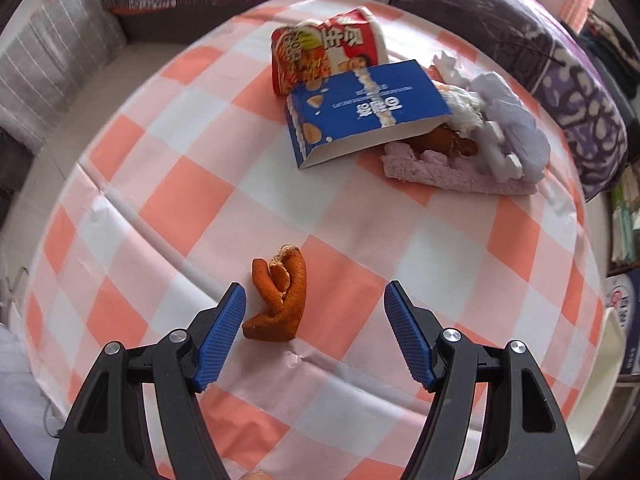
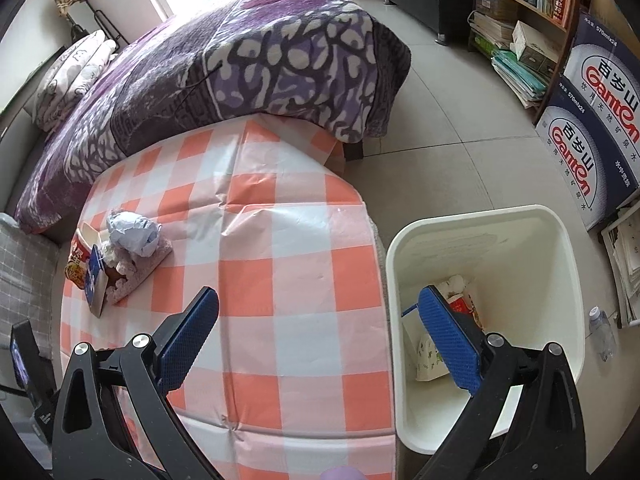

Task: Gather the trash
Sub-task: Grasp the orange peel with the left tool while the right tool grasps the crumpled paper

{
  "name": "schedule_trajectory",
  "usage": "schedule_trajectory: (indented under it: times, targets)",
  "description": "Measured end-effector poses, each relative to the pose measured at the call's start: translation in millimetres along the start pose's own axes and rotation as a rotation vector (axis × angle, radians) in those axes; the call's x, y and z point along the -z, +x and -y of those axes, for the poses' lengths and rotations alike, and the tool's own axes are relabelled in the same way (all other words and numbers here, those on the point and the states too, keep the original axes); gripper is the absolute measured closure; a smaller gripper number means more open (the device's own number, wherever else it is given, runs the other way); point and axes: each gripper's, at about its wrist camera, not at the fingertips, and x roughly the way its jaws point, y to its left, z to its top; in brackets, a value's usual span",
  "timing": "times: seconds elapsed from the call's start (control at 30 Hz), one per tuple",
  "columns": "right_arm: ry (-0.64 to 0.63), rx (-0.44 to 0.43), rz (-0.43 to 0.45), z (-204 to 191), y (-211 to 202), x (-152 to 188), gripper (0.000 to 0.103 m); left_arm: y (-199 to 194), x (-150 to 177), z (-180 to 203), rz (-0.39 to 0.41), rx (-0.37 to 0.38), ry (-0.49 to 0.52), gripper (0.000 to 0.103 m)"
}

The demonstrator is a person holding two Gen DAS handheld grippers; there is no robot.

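Left gripper, fingers spread and empty: one orange peel lies on the checked bench between them, just beside the left finger. Beyond the fingertips: one blue box, one red noodle packet. Right gripper, fingers apart, empty; its right finger overlaps the white bin. Two cartons read "Ganten".

The desk is covered with an orange, pink and white checked cloth. On it lies a curled orange peel alone near the front. Further back, close together, are a red snack bag, a blue box, a lilac towel and crumpled white paper.
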Motion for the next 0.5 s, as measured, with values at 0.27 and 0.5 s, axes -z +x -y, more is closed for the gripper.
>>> schedule_trajectory:
  times: [0.27,0.5]
  targets:
    - [-0.04,-0.01,-0.034,-28.3,18.7,7.6,0.007,4.0,0.0,-27.1,-0.061,0.059,-0.046,0.078]
    - [-0.128,-0.021,-0.014,-57.1,27.1,15.6,0.007,-31.3,-4.7,-51.6,-0.005,0.082,-0.118,0.08]
